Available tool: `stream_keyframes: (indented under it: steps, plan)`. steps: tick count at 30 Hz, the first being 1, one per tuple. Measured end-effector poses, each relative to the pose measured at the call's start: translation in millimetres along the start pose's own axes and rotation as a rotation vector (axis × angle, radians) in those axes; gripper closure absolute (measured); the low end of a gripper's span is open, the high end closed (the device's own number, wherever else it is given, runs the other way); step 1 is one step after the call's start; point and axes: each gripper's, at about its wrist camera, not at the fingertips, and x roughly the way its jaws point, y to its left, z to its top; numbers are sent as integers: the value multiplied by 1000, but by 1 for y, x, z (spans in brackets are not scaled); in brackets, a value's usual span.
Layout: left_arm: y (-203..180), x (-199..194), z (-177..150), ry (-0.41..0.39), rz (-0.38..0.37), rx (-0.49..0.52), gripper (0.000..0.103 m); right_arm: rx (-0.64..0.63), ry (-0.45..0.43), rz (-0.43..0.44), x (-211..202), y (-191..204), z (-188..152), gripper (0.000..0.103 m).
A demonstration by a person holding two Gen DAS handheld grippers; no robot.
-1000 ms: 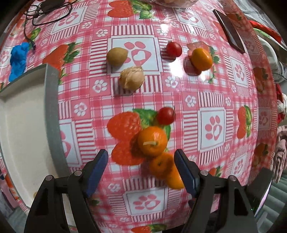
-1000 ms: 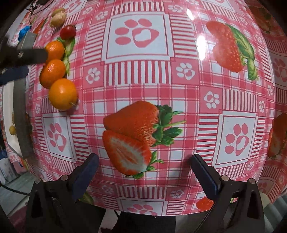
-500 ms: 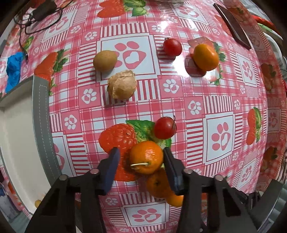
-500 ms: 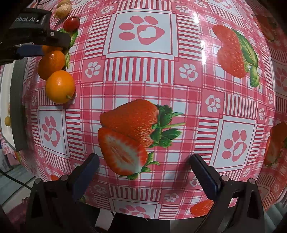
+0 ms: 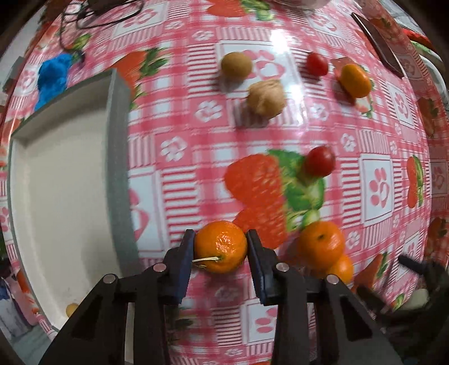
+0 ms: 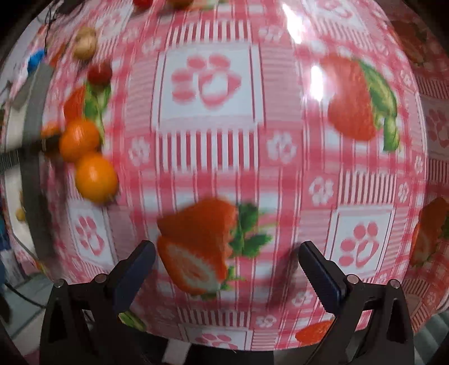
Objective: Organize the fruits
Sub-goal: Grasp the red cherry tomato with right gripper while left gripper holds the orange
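Observation:
My left gripper (image 5: 220, 250) is shut on a tangerine (image 5: 220, 246) and holds it above the tablecloth, right of the white tray (image 5: 115, 157). Two more orange fruits (image 5: 321, 244) lie together to its right; they also show in the right wrist view (image 6: 80, 140). Two cherry tomatoes (image 5: 320, 160), a walnut (image 5: 266, 97), a kiwi (image 5: 236, 64) and an oval orange fruit (image 5: 355, 80) lie farther back. My right gripper (image 6: 226, 269) is open and empty over a printed strawberry.
A small yellow fruit (image 5: 71, 308) lies in the tray's near corner. A blue object (image 5: 52, 80) sits behind the tray. Black cables (image 5: 92, 14) lie at the far left, a dark flat object (image 5: 377, 45) at the far right.
My left gripper closed on the tangerine, lifted it and moved it left toward the tray. My right gripper stayed open and shifted a little.

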Motion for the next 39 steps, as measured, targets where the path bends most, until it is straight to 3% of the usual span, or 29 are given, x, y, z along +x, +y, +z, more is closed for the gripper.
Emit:
stream_keyframes:
  steps: [11, 15, 17, 18, 22, 24, 25, 26, 32, 39]
  plan:
    - [32, 10, -42, -12, 3, -29, 63, -97, -143, 80, -35, 73, 82, 0]
    - [28, 13, -37, -18, 4, -35, 63, -142, -157, 67, -31, 102, 102, 1]
    - [33, 9, -40, -22, 3, -39, 63, -156, -151, 67, -26, 113, 109, 25]
    - [33, 8, -41, -24, 2, -41, 63, -159, -141, 62, -22, 118, 113, 30]
    - [37, 5, -45, -30, -1, -45, 63, -180, -160, 35, -18, 143, 120, 33]
    - [40, 2, -48, -30, -1, -47, 63, -193, -171, 11, -18, 155, 123, 51]
    - [42, -1, -51, -30, -1, -46, 63, -214, -173, -2, -19, 155, 124, 68]
    - [43, -2, -53, -29, -1, -45, 63, -224, -170, 0, -21, 158, 124, 76]
    - [51, -9, -53, -29, -38, -66, 63, -187, -157, 74, -26, 144, 113, 77]
    - [59, -45, -63, -87, -70, -54, 63, -140, -177, 105, -48, 117, 110, 77]
